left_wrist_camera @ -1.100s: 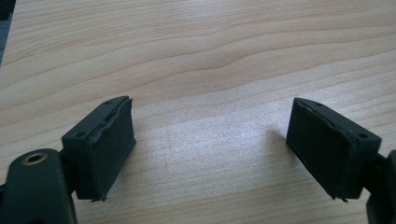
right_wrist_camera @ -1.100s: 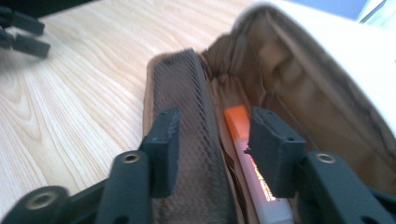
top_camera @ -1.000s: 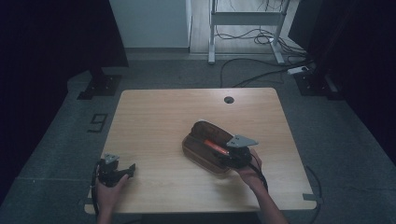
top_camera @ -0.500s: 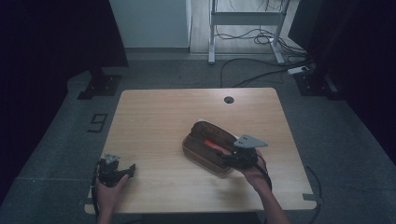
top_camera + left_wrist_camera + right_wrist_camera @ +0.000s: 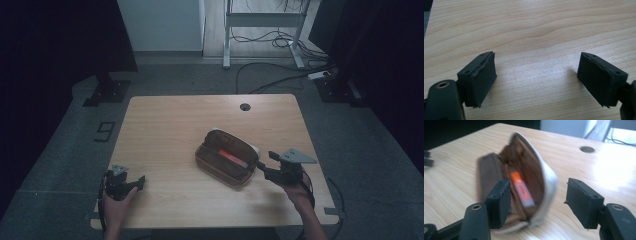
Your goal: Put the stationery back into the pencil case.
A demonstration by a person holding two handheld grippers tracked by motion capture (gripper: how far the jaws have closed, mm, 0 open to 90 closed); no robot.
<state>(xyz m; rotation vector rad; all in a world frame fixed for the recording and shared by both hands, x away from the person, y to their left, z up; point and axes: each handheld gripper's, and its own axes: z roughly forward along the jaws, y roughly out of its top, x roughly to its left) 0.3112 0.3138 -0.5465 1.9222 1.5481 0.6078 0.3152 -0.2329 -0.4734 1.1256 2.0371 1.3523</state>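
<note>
A brown zip pouch (image 5: 225,161) lies open in the middle of the wooden table (image 5: 165,130), with an orange, tube-like item (image 5: 231,156) inside it. My right gripper (image 5: 265,160) sits just off the pouch's right end, pointing at it. Its jaws have just been opening and stand open. In the right gripper view the pouch (image 5: 524,170) and the orange item (image 5: 522,188) lie ahead of the right gripper (image 5: 537,200), whose pads press on nothing. My left gripper (image 5: 137,181) rests near the front left corner. In its own view the left gripper (image 5: 536,75) is open over bare wood.
A round cable hole (image 5: 244,106) sits near the table's far edge. Beyond the table are a grey floor, black stand feet (image 5: 105,92) at the left and cables under a white frame (image 5: 260,35) at the back.
My right gripper has drawn back to the right, off the pouch's right end, and its jaws have widened. The left gripper and the pouch have stayed where they were.
</note>
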